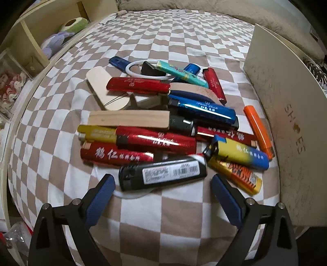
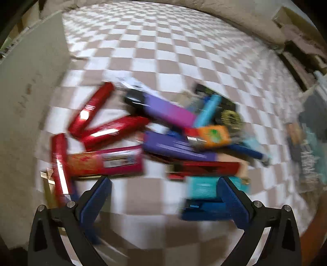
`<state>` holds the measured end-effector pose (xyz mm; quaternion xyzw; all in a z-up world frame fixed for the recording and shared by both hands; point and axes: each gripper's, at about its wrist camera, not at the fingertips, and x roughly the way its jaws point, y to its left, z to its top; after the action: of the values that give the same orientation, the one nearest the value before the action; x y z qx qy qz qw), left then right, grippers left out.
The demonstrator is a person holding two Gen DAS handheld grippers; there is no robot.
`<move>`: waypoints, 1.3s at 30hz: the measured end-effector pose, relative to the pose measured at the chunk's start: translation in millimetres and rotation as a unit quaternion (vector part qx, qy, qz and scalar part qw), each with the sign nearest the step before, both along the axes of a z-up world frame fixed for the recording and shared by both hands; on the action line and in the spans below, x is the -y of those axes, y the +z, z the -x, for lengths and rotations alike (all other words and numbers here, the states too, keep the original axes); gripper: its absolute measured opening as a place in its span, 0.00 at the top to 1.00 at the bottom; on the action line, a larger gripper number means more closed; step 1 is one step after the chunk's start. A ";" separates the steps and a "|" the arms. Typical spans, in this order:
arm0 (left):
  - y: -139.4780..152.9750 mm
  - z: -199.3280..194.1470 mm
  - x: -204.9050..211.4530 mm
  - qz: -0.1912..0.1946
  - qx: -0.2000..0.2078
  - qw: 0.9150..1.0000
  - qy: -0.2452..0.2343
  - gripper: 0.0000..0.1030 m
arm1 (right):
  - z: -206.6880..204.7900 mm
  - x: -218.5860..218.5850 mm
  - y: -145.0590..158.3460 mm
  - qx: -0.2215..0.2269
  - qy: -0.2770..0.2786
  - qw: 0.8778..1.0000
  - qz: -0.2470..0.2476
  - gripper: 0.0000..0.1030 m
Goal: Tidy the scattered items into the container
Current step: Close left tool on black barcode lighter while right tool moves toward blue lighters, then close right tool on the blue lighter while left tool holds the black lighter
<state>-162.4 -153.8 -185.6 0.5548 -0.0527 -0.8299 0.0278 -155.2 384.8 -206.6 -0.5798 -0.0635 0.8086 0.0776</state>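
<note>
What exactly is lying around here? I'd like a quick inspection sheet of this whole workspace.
Surface: brown-and-white checked cloth.
Job's things: two piles of lighters; the black lighter lies nearest the left gripper, an orange lighter beside the shoe box.
Clutter: wooden pieces and a white ring mixed in.
Grippers: left open, nothing between its fingers; right gripper open, picture blurred.
Cables: nothing seen.
Surroundings: shelf holding soft toys, beige blanket.

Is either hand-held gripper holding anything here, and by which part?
Nothing is held. The left hand-held gripper and right hand-held gripper both stand open above the piled lighters, pads touching none.
</note>
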 end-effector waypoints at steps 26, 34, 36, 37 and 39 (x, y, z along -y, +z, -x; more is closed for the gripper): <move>8.6 -8.1 8.5 -0.014 -0.030 0.999 0.025 0.19 | -61.7 -30.1 9.1 -0.057 -0.020 0.998 0.025 0.00; 15.6 -20.2 14.0 -0.020 -0.044 0.998 0.028 0.19 | -56.1 -57.3 2.1 -0.069 -0.063 0.994 0.049 0.00; 16.4 -23.4 16.3 -0.030 -0.044 0.998 0.030 0.19 | -53.7 -62.9 -1.2 -0.067 -0.075 0.993 0.053 0.00; 16.9 -25.0 16.5 -0.032 -0.045 0.998 0.031 0.19 | -52.9 -65.2 -2.8 -0.067 -0.081 0.993 0.055 0.00; 18.2 -27.8 16.1 -0.033 -0.047 0.998 0.029 0.19 | -53.6 -70.4 -5.5 -0.070 -0.101 0.991 0.060 0.00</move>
<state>-134.6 -170.0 -167.3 0.5172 -0.0075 -0.8551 0.0363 -101.6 455.3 -212.1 -0.5287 0.0497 0.8377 0.1277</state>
